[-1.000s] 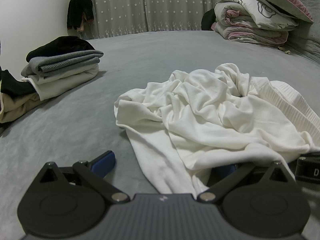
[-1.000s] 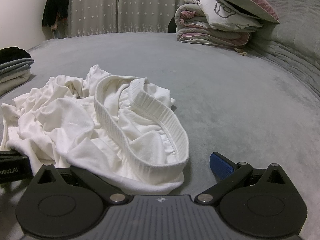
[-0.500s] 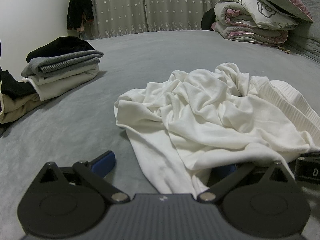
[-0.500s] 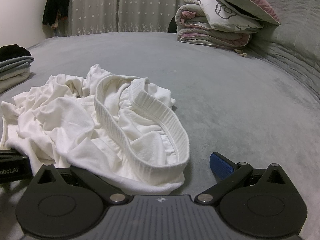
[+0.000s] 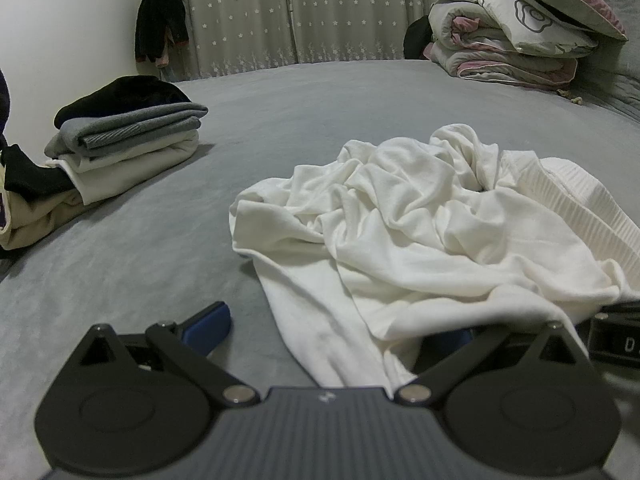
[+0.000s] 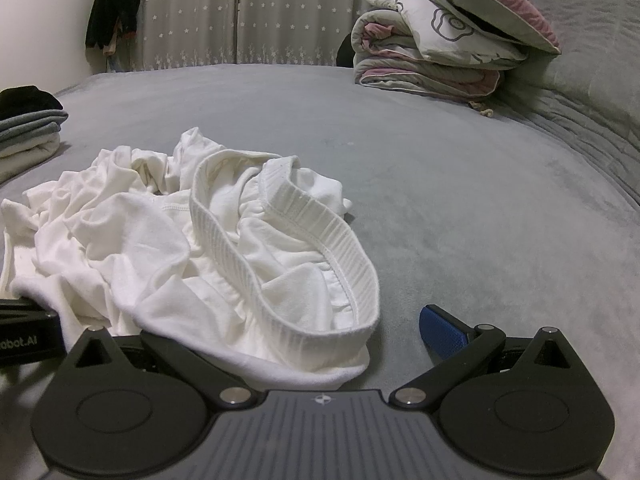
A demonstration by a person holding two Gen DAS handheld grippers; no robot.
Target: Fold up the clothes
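Note:
A crumpled white garment [image 5: 420, 232] lies on the grey bed [image 5: 168, 248]; its ribbed waistband [image 6: 320, 216] loops open in the right wrist view. My left gripper [image 5: 328, 332] is open at the garment's near edge. Its left blue pad [image 5: 208, 326] rests on bare bed and its right pad [image 5: 448, 338] sits mostly under a fold of cloth. My right gripper [image 6: 280, 340] is open too. Its right blue pad [image 6: 442, 334] lies on the bed beside the waistband, while the hem covers its left finger.
A stack of folded clothes [image 5: 124, 144] sits at the left of the bed, with more loose clothing [image 5: 36, 208] beside it. Folded quilts and pillows [image 6: 448, 48] are piled at the far right. Curtains [image 5: 288, 12] and a hanging dark garment [image 5: 160, 28] stand behind.

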